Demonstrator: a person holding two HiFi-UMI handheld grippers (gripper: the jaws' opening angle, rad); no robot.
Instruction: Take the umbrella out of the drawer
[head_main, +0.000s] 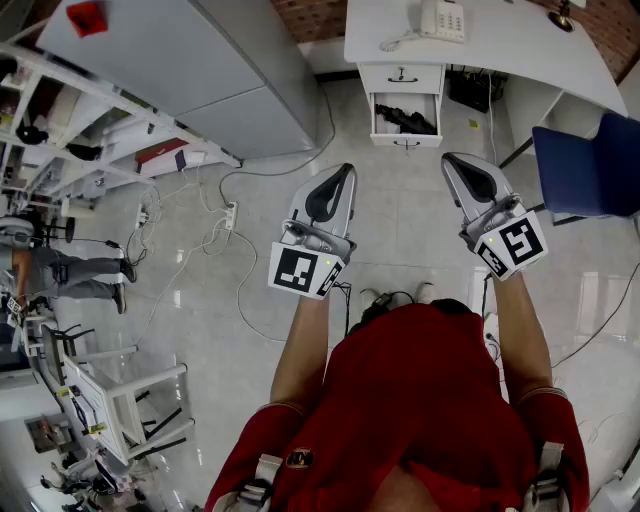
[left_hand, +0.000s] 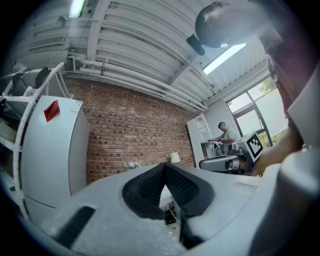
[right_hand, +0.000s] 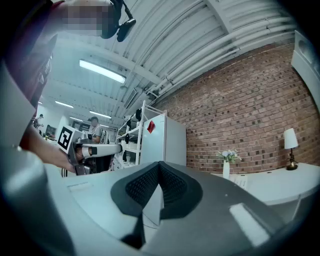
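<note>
The left gripper's black ribbed fingers (left_hand: 147, 187) are pressed together at their tips with nothing between them, and the right gripper's black ribbed fingers (right_hand: 142, 187) meet in the same way, also empty. In the head view the left gripper (head_main: 338, 185) and the right gripper (head_main: 460, 170), both grey-shelled, are held side by side but apart over the pale glossy tiled floor (head_main: 400, 225). Each carries a white cube with black square markers at its rear, the left one (head_main: 305, 270) and the right one (head_main: 517, 243), and each is gripped by a bare forearm of the person in the red shirt (head_main: 420, 400). Both grippers point toward the white drawer unit ahead, well apart from it. Its lower white drawer (head_main: 406, 136) stands pulled open, and the black folded umbrella (head_main: 405, 120) lies inside it, untouched; the drawer above it (head_main: 402, 76) is shut. The unit sits under the white curved desk (head_main: 500, 45), which carries a white telephone (head_main: 443, 18). A dark blue chair (head_main: 590, 170) stands to the right of the drawers, and a large pale grey cabinet (head_main: 200, 70) stands to the left, with white cables trailing across the floor near it. A red brick wall (left_hand: 130, 130) rises behind the desk.
</note>
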